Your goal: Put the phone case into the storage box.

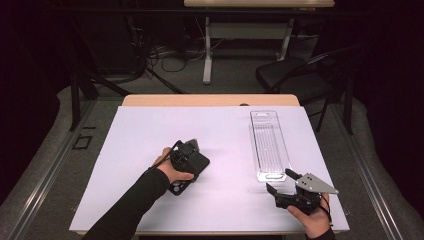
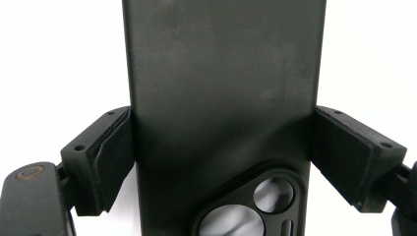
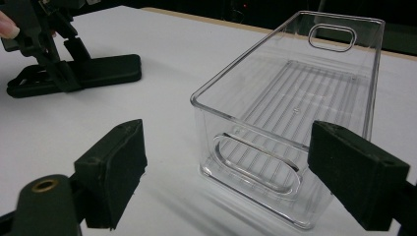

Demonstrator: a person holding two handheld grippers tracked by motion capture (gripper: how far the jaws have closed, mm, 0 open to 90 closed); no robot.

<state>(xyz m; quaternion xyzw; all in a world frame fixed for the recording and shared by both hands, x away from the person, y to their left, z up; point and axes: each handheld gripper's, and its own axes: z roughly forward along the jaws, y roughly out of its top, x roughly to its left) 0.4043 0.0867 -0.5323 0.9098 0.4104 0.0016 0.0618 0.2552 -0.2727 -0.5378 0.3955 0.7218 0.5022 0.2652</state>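
Left gripper (image 2: 221, 162), held low over the white table (image 1: 150, 145) with its forearm reaching in from the near edge, pinches a flat matte-black phone (image 2: 223, 88) across its width. The phone's far end is cut off; its camera cluster shows between the pads. Right gripper (image 1: 282, 181), jaws spread wide and gripping nothing, rests near the clear plastic bin (image 3: 295, 113).

Black sleeve (image 1: 135, 200); black tongs (image 1: 280, 186), grey three-cornered plate (image 1: 314, 183).

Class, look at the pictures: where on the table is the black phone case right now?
In the high view, the black phone case lies flat left of centre, between the left tongs, well left of the clear bin.
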